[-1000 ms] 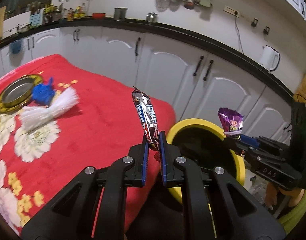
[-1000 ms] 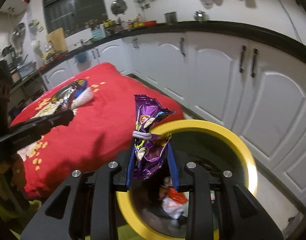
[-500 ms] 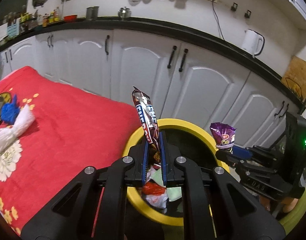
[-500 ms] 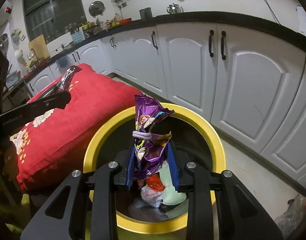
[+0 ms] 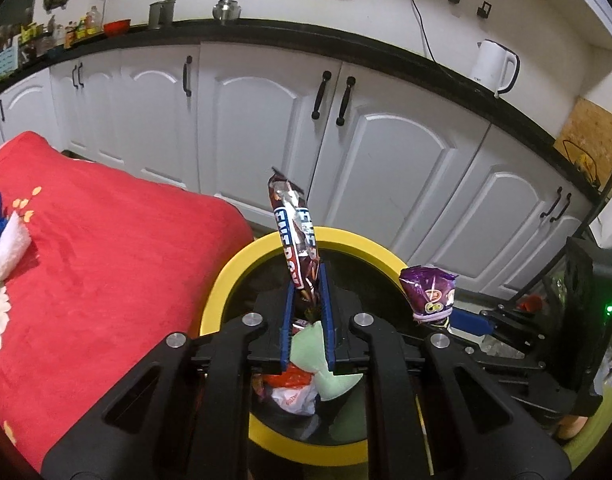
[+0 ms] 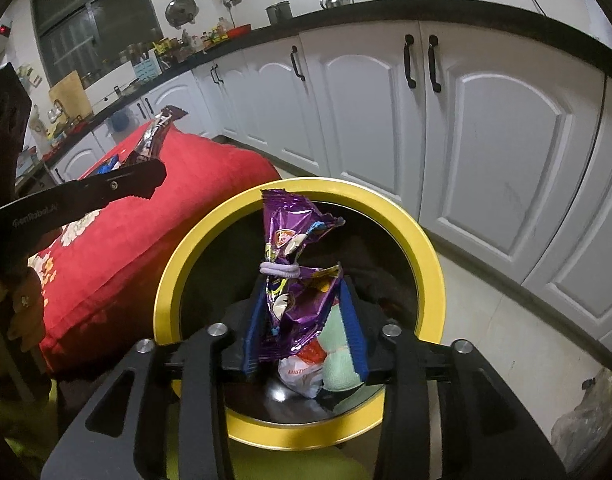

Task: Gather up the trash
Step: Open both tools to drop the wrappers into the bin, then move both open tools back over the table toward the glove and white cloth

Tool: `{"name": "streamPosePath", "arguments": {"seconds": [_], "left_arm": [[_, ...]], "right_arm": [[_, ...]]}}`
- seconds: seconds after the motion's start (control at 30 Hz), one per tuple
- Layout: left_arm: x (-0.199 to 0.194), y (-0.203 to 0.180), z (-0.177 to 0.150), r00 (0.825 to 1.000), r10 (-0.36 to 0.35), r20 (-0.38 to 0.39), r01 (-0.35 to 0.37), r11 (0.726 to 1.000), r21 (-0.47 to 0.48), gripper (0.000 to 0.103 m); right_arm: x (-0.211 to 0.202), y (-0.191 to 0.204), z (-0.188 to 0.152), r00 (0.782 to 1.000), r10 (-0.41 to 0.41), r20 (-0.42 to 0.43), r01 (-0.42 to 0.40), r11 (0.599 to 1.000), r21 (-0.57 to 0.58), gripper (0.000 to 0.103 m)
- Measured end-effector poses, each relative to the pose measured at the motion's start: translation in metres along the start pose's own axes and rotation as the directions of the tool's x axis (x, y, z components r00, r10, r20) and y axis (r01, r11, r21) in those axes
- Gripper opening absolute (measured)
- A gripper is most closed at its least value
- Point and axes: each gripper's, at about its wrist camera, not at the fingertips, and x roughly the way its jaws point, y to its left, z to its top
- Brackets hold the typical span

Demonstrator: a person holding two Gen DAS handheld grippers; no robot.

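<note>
A yellow-rimmed bin [image 5: 213,300] [image 6: 430,280] stands on the floor beside the red-covered table. Over its mouth my left gripper [image 5: 306,280] [image 6: 157,176] is shut on a brown and blue candy wrapper [image 5: 293,220] [image 6: 155,136] that sticks up from the pads. Just to the right, also over the bin, my right gripper [image 6: 301,284] [image 5: 446,316] has its jaws opening. A crumpled purple snack packet [image 6: 289,240] [image 5: 428,292] tied with a hair band still stands between them, leaning on the left pad with a gap at the right pad.
Crumpled wrappers and a pale green piece [image 5: 306,360] lie inside the bin. The red flowered cloth [image 5: 105,260] covers the table on the left, with a white and blue bundle [image 5: 9,240] on it. White cabinets [image 5: 386,160] stand close behind. A plastic bag [image 6: 586,412] lies on the floor.
Both grippers moved from the table's edge to above the bin's opening, each carrying its wrapper. The right jaws have widened around the purple packet.
</note>
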Motion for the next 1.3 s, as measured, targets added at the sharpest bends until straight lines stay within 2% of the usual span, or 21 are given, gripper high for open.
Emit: {"name": "streamPosePath", "arguments": {"seconds": [0.07,0.1,0.13,0.27,0.3,0.33,0.4,0.5,1.0,1.3], "left_arm": [[0.001,0.0,0.0,1.0,-0.003,-0.002,0.003,1.0,0.0,0.009],[0.002,0.001,0.0,1.0,-0.001,-0.005,0.001,1.0,-0.002,0.014],[0.002,0.001,-0.001,1.0,0.002,-0.006,-0.002,1.0,-0.004,0.024],[-0.001,0.001,-0.002,1.0,0.01,0.004,-0.01,1.0,0.001,0.041],[-0.002,0.002,-0.002,1.0,0.014,0.008,-0.014,1.0,-0.005,0.052],[-0.004,0.004,-0.002,1.0,0.011,0.011,-0.011,1.0,-0.016,0.06],[-0.007,0.007,-0.002,1.0,0.017,0.02,-0.017,0.999,-0.027,0.065],[-0.015,0.012,-0.002,0.997,0.052,0.05,-0.051,0.998,-0.031,0.09],[-0.057,0.061,0.001,0.976,0.164,0.145,-0.149,0.983,-0.105,0.092],[-0.088,0.105,0.0,0.951,0.246,0.185,-0.216,0.962,-0.166,0.092]], "right_arm": [[0.0,-0.002,0.0,1.0,0.0,0.003,0.0,1.0,0.007,0.045],[-0.001,-0.002,0.0,1.0,0.0,0.005,0.0,1.0,0.009,0.049],[-0.001,-0.003,0.0,1.0,-0.003,0.008,0.002,1.0,0.01,0.051],[-0.003,-0.006,0.0,1.0,-0.012,0.018,0.012,1.0,0.023,0.055],[-0.004,-0.007,0.0,1.0,-0.016,0.02,0.015,1.0,0.027,0.056],[-0.005,-0.008,0.0,1.0,-0.017,0.022,0.017,0.999,0.032,0.056],[-0.006,-0.009,0.001,0.999,-0.02,0.025,0.019,0.999,0.036,0.057],[-0.008,-0.007,0.002,0.999,-0.022,0.033,0.021,0.999,0.033,0.058],[-0.015,0.034,0.026,0.996,0.011,0.083,-0.009,1.0,-0.022,0.066],[-0.005,0.079,0.041,0.995,0.064,0.08,-0.056,0.994,-0.098,0.069]]}}
